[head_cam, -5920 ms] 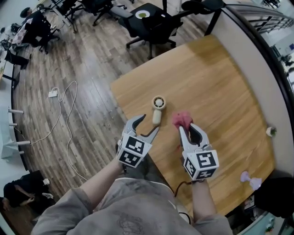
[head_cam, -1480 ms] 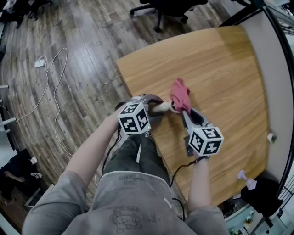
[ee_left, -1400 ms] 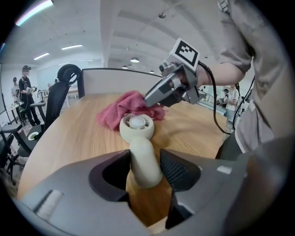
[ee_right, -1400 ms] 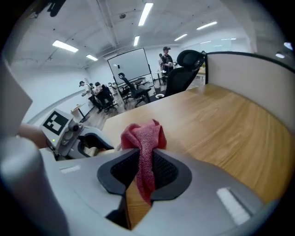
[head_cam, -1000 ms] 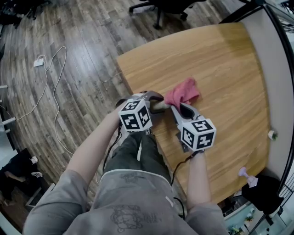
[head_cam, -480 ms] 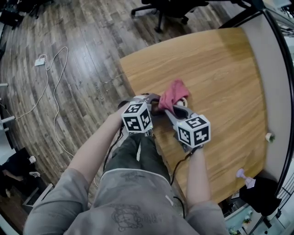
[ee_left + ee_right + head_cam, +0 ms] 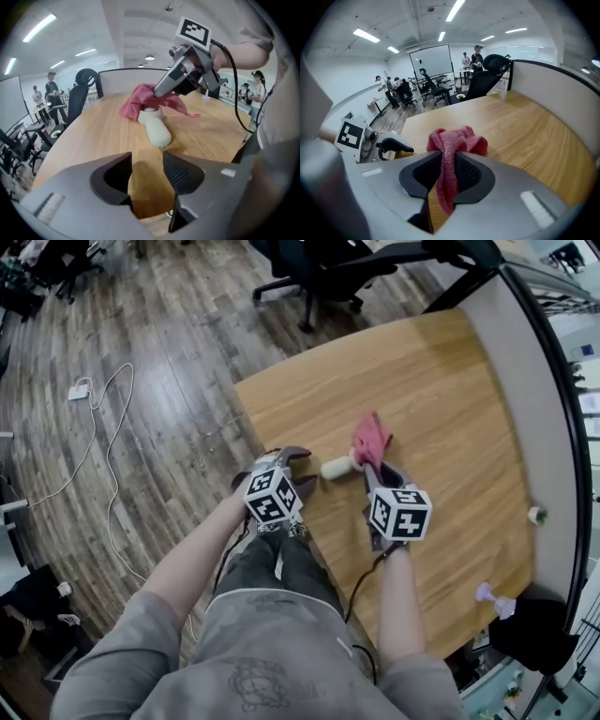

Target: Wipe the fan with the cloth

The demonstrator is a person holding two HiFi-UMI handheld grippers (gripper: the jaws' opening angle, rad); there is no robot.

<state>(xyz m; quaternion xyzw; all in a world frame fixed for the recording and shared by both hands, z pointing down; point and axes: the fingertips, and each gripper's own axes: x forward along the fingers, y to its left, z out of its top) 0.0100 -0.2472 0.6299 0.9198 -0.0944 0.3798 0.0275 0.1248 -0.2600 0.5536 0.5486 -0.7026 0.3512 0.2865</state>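
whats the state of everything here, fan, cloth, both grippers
fan: lying on its side on the table, held by nothing
cloth: bunched up, pinched at one end, resting against the fan's head
left gripper: open and empty, just short of the fan's handle
right gripper: shut on the cloth

Left gripper [image 7: 147,161], jaws apart and empty, above the table [image 7: 89,136].
Fan [image 7: 156,130] lies ahead; right gripper [image 7: 158,93] holds cloth [image 7: 133,104] against its head.
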